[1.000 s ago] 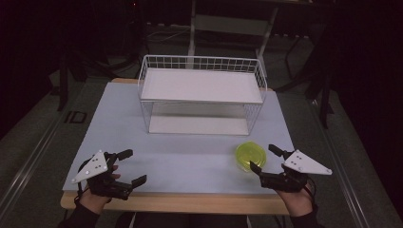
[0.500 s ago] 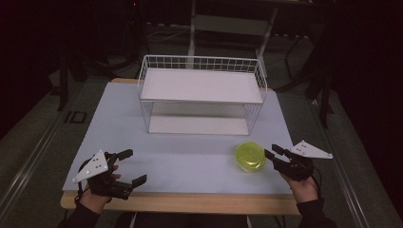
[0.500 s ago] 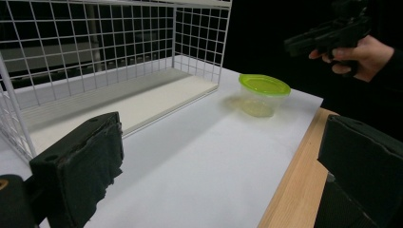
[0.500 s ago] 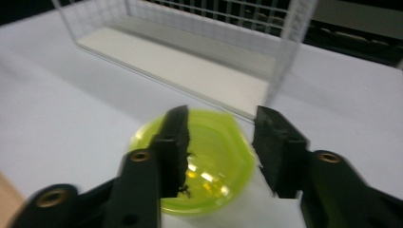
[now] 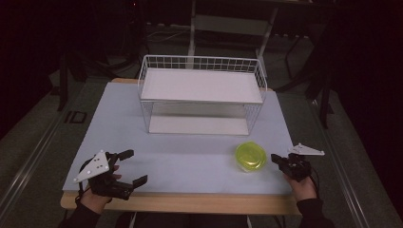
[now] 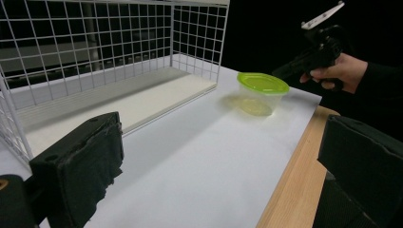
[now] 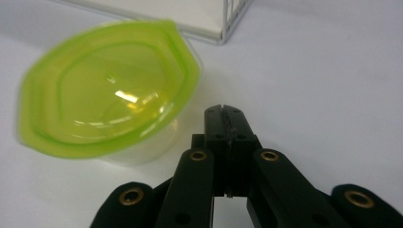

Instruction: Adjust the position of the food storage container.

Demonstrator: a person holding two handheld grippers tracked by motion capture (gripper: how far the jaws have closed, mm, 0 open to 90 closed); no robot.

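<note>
One container (image 5: 251, 157), a clear tub with a yellow-green lid, is the only loose thing on the desk (image 5: 190, 156), and it stands on the white sheet near the front right, just in front of the right end of the wire rack (image 5: 202, 95). Nothing of the work looks finished: both the upper shelf and the lower board of the rack are bare, and the container is not lifted. The right hand-held gripper (image 5: 277, 159) is just beside the container on its right side, low near the desk surface, and I cannot tell if it touches the tub. Its jaws have just been closing and in the right gripper view (image 7: 223, 114) they are pressed together with nothing between them; the container (image 7: 107, 88) lies to the left of the tips there, a little blurred. The left hand-held gripper (image 5: 131, 167) rests at the front left corner of the desk with its jaws wide apart and empty, well apart from the container (image 6: 263, 92). My judgement is that this is the very beginning, an approach to the container. What is left is almost everything: to open the jaws again or push with them closed, take hold of the tub, and probably bring it to the rack.
</note>
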